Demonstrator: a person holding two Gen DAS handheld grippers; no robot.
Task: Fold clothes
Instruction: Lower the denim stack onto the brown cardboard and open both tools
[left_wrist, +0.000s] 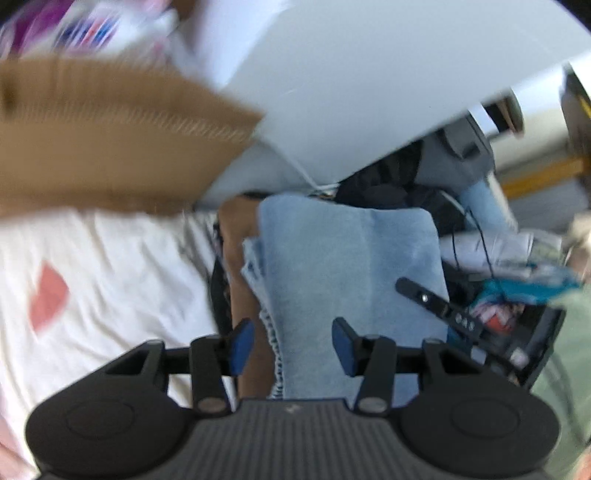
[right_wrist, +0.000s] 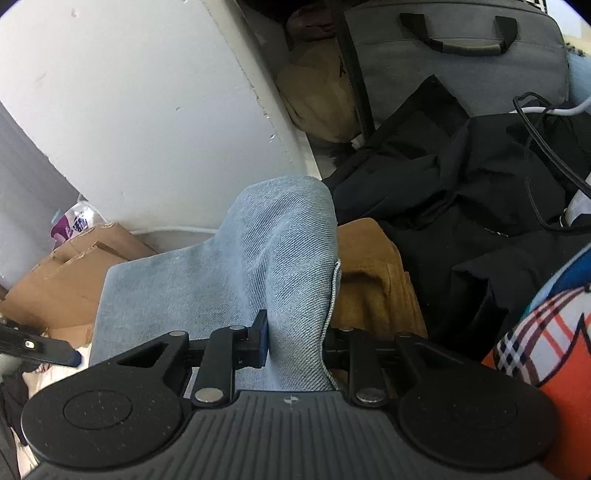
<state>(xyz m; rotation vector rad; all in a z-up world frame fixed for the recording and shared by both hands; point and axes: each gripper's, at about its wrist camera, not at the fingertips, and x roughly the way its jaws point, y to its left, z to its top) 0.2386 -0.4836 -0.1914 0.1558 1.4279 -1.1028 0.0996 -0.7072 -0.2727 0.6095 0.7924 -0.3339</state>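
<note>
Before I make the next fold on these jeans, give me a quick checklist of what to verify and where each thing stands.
1. Right tool gripping the light blue jeans: ok, the denim is bunched between its pads.
2. Left tool free to take a new hold: ok, its pads stand apart and press on nothing, with the jeans' frayed edge lying between them.
3. Jeans lying flat: not ok, they hump up ahead of the right tool.
4. Landing area clear: not ok, a tan garment and black clothes crowd the jeans.
5. Black cable clear of the jeans: cannot tell.
</note>
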